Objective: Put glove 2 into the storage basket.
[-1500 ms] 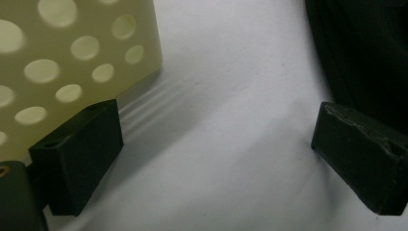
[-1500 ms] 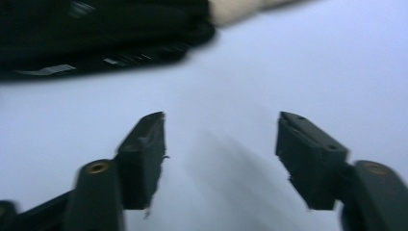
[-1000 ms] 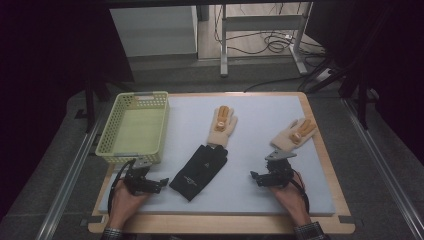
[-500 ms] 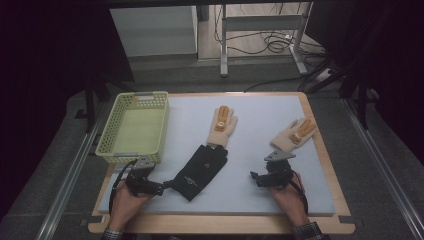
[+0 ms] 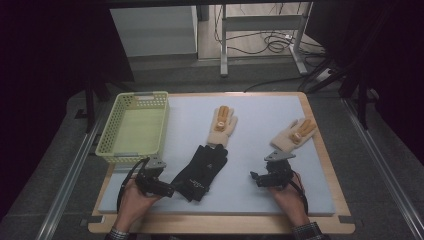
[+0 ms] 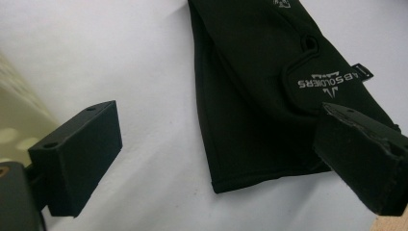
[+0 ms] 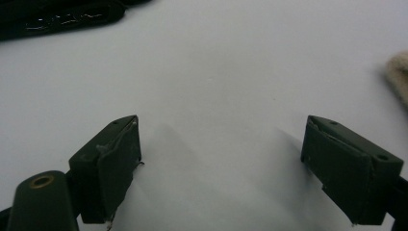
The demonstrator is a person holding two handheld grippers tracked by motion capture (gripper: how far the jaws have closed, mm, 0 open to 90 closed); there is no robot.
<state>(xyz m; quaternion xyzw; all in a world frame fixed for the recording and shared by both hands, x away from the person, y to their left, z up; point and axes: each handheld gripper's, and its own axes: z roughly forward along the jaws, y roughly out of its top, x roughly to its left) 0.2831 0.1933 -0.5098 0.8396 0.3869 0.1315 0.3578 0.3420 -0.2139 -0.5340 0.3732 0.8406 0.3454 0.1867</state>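
Work in hand: left claw (image 5: pixel 167 190) is set at the cuff end of the black glove (image 5: pixel 200 171), judged a reach to pick it up.
Black glove, position: flat on the white mat (image 5: pixel 260 150) near the front of the surface (image 5: pixel 320 220), cuff toward the person, fingers pointing away and touching the wrist of the middle tan glove (image 5: pixel 222 125).
Black glove, close view: in the left gripper view the cuff hem (image 6: pixel 260 180) lies between the two jaws, printed logo up; one jaw stands over the glove edge, the other over bare mat.
Left claw, state: spread wide, nothing pinched; jaws bracket the cuff corner, judged so that closing would catch one hem rather than the whole glove.
Right claw (image 5: pixel 256 178), state: spread, empty; in the right gripper view (image 7: pixel 221 159) it faces bare mat, with the black glove at the top-left corner and a scrap of tan glove at the right edge.
Right claw, purpose: parked low between the black glove and the right tan glove (image 5: pixel 294 136), apart from both; judged waiting.
Tan gloves: both flat, palm patches up, fingers away from the person, well apart from each other.
Basket (image 5: pixel 107 147): green, at the left of the mat, just beyond the left hand (image 5: pixel 132 200); judged the likely destination, close to the reaching side.
Risk: a shallow bite on thin fabric may slip.
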